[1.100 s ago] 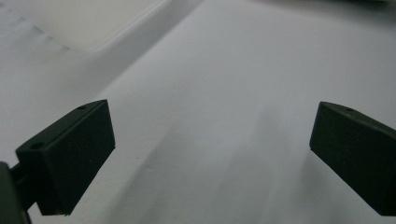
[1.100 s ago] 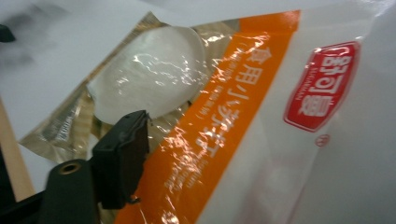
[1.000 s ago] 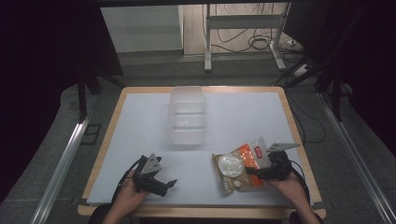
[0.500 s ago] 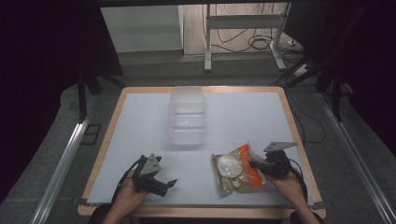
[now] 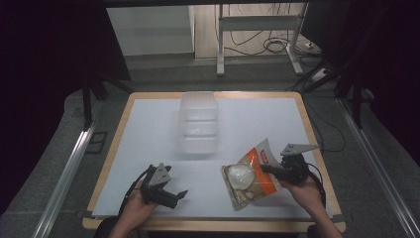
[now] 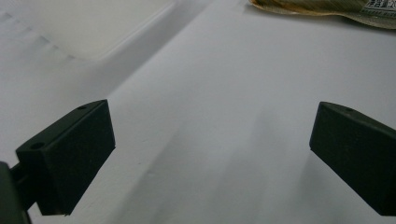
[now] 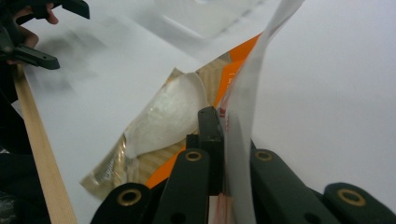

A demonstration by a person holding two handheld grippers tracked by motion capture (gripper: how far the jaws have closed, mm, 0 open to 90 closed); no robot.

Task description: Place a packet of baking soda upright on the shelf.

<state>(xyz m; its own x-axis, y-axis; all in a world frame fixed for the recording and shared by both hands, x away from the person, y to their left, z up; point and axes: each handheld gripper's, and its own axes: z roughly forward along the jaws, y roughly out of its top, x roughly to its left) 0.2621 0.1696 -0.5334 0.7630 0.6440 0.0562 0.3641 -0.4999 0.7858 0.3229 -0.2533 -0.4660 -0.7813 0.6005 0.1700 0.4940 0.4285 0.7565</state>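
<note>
At the near edge of the table (image 5: 148, 114), toward its left corner, the left gripper (image 5: 171, 194) rests low over the white top in the person's left hand (image 5: 136, 210). Its jaws stand wide apart with nothing but bare white surface between them, as the left gripper view shows.

Near the right corner of the same edge, the right gripper (image 5: 267, 168) sits in the right hand (image 5: 307, 193) and has just clamped down on the edge of a snack bag (image 5: 250, 177). In the right gripper view the jaws are pressed tight together with the bag's thin white flap pinched between them. The bag (image 7: 163, 126) is orange and clear, with a pale round piece showing through its window. Its held end is raised off the table and its far end hangs down toward the near edge, tilted; whether that end touches the top I cannot tell.

Further back, around the middle of the table and a little toward the far edge, stands a clear plastic box (image 5: 198, 122), well apart from both grippers and from the bag.
</note>
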